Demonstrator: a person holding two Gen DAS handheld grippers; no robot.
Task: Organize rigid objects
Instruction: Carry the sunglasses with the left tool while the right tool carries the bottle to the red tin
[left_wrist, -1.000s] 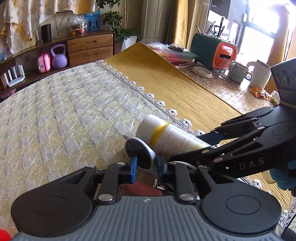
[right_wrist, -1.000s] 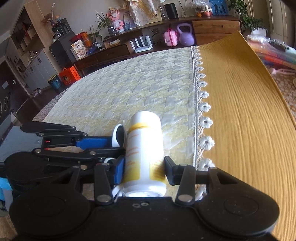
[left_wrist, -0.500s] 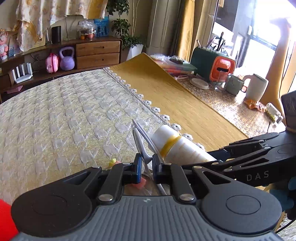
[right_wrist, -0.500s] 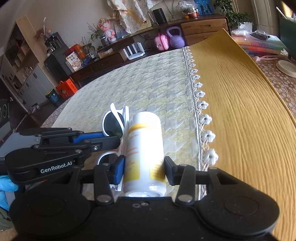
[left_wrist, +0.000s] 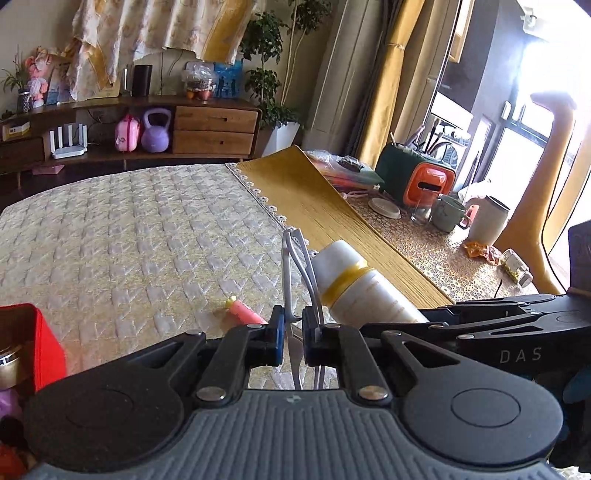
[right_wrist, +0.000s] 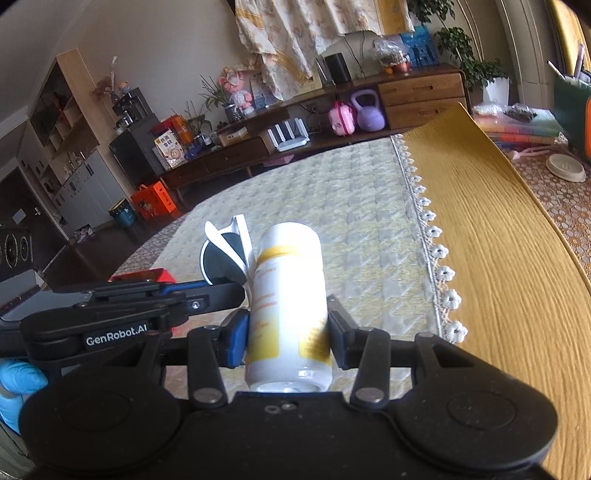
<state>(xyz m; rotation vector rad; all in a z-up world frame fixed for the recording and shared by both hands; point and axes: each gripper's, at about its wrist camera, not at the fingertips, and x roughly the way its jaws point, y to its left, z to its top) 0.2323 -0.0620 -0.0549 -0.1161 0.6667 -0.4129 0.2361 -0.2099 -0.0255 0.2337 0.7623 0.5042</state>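
- Our left gripper (left_wrist: 293, 341) is pinched tight on a pair of white-framed sunglasses (right_wrist: 225, 254), held clear above the quilted tablecloth (left_wrist: 129, 240).
- Our right gripper (right_wrist: 288, 341) clamps a white bottle with a yellow band (right_wrist: 290, 295), also lifted, just beside the sunglasses.
- A pink-orange toy piece (left_wrist: 243, 309) lies on the cloth below.
- A red box (left_wrist: 40, 343) sits at the left edge.
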